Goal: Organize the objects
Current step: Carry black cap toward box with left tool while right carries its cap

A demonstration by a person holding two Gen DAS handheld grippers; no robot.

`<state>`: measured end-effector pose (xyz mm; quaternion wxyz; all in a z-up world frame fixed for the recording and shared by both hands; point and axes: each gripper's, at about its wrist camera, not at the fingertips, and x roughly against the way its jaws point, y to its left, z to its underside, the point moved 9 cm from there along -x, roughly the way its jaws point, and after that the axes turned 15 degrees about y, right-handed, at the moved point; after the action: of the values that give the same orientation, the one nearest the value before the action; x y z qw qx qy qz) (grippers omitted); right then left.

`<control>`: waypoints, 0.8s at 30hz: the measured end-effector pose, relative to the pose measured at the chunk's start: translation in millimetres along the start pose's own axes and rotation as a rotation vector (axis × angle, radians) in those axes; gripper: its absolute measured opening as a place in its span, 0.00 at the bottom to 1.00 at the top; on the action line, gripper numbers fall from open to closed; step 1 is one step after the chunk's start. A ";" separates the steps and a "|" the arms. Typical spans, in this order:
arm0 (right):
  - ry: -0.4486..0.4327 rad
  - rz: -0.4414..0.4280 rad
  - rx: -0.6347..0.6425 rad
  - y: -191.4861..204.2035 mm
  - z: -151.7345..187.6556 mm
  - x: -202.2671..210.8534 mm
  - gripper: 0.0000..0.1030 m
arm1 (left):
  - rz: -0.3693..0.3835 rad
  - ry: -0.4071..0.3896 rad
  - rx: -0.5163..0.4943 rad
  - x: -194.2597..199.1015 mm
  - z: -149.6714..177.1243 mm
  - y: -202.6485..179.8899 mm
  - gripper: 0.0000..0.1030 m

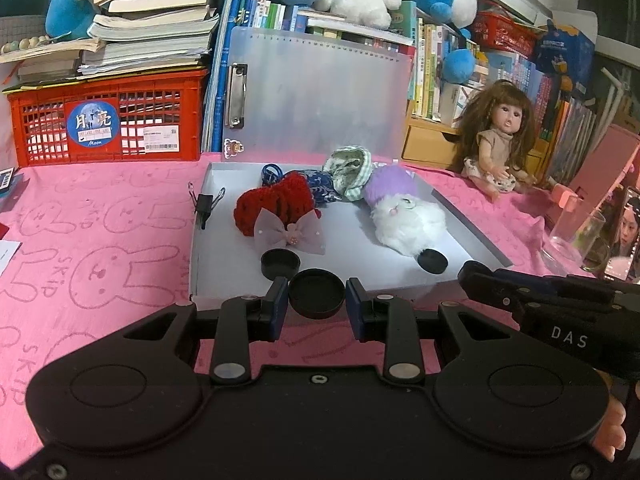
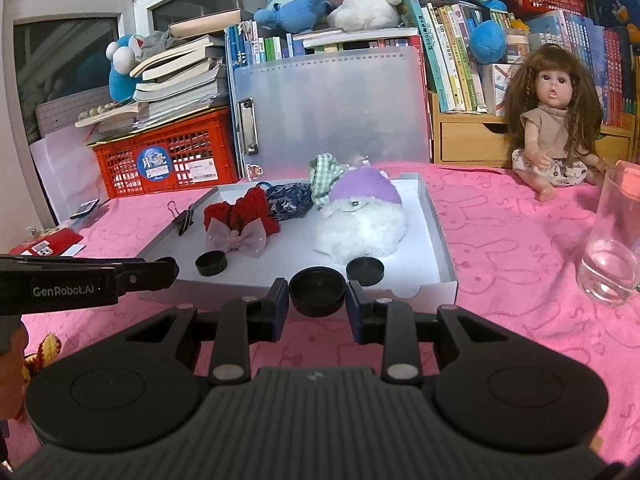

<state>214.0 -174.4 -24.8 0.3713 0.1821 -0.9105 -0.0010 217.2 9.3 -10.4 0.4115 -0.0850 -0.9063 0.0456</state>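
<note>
A shallow white box (image 1: 200, 240) (image 2: 436, 240) lies on the pink cloth. In it are a red knitted piece (image 1: 274, 206) (image 2: 240, 212), a pink bow (image 1: 290, 236) (image 2: 236, 238), a blue pouch (image 1: 320, 188), a green checked cloth (image 1: 348, 170), a white plush with purple cap (image 1: 404, 220) (image 2: 360, 224) and two black caps (image 1: 280, 263) (image 1: 432, 260). My left gripper (image 1: 317, 304) is shut on a black round cap (image 1: 317, 294) at the box's near edge. My right gripper (image 2: 317, 302) is shut on another black round cap (image 2: 317, 290).
A doll (image 1: 500, 144) (image 2: 556, 132) sits at the right, with a glass (image 2: 612, 244) nearby. A red crate (image 1: 108, 120) with books stands back left, a clipboard (image 1: 320, 96) behind the box. A binder clip (image 1: 206, 204) is on the box's left wall.
</note>
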 end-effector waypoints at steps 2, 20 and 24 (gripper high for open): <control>0.001 0.002 -0.005 -1.4 -2.4 -1.7 0.35 | -0.001 0.003 0.013 -2.8 -2.9 2.7 0.29; 0.062 -0.053 -0.044 -2.5 -33.3 -39.9 0.35 | 0.046 0.014 0.062 -44.8 -44.7 5.1 0.29; 0.085 -0.067 -0.052 -2.8 -34.3 -49.9 0.35 | 0.058 0.044 0.065 -60.0 -48.4 2.1 0.29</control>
<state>271.0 -155.9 -34.1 0.4141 0.2026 -0.8869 -0.0291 292.8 0.4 -23.3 0.4324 -0.0988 -0.8922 0.0852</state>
